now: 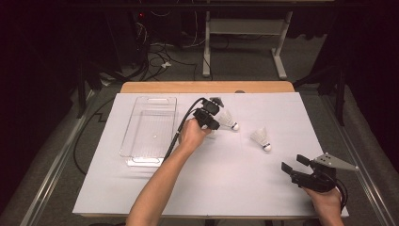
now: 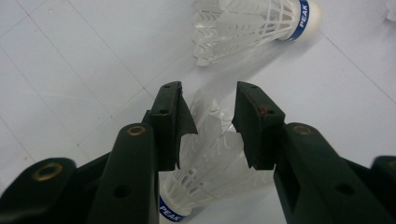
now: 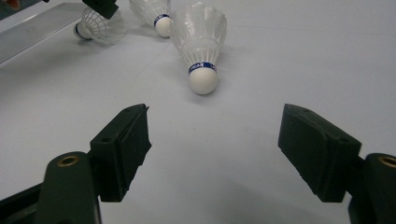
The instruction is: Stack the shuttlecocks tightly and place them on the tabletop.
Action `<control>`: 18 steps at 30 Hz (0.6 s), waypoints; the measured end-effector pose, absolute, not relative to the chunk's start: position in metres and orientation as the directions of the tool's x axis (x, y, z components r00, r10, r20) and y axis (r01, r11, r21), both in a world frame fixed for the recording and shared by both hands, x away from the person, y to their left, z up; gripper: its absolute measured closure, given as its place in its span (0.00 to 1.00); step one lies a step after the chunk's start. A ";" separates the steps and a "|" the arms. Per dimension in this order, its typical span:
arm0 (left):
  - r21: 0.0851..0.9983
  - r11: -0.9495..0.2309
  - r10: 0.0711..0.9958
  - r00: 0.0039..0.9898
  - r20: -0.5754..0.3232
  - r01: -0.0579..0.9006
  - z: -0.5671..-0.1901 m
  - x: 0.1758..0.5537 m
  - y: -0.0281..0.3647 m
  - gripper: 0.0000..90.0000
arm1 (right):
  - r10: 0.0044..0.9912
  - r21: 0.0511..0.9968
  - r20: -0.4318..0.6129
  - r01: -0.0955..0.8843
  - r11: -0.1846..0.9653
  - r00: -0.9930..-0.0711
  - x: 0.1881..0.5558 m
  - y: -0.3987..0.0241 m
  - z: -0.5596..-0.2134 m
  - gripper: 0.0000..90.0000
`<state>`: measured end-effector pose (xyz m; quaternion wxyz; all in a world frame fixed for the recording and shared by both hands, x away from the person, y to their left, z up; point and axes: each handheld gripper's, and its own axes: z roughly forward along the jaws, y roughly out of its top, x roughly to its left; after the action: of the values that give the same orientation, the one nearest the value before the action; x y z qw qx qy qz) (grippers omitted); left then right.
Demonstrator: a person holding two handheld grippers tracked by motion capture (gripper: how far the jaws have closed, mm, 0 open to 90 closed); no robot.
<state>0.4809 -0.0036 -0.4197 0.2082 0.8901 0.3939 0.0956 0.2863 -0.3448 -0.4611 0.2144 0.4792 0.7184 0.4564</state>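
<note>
The left tongs (image 2: 208, 128) stand over a white feathered shuttlecock with a blue band (image 2: 205, 163) that lies on the white worktop (image 1: 211, 179), just right of the clear plastic tray (image 1: 149, 127). The jaws straddle its skirt, released, with gaps at both pads. A second shuttlecock (image 2: 252, 23) lies just beyond. The right tongs (image 3: 212, 154) gape wide, facing a third shuttlecock (image 3: 201, 46).

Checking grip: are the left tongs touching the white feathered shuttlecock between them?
Cannot tell. Left gripper view: left tongs straddle white feathered shuttlecock; pad contact unclear.
</note>
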 end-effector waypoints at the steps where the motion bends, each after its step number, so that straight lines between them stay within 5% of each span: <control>1: 0.444 -0.602 0.742 0.670 0.005 0.663 -0.420 0.481 -0.003 0.69 | 0.884 0.861 0.130 0.493 0.124 -0.449 0.286 -0.345 -0.461 0.28; 18: 0.444 -0.576 0.758 0.652 -0.024 0.686 -0.419 0.484 0.001 0.61 | 0.884 0.860 0.130 0.495 0.124 -0.448 0.286 -0.345 -0.461 0.28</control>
<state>0.4841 0.0007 -0.4190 0.2119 0.8837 0.4087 0.0847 0.2864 -0.3449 -0.4612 0.2138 0.4799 0.7185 0.4559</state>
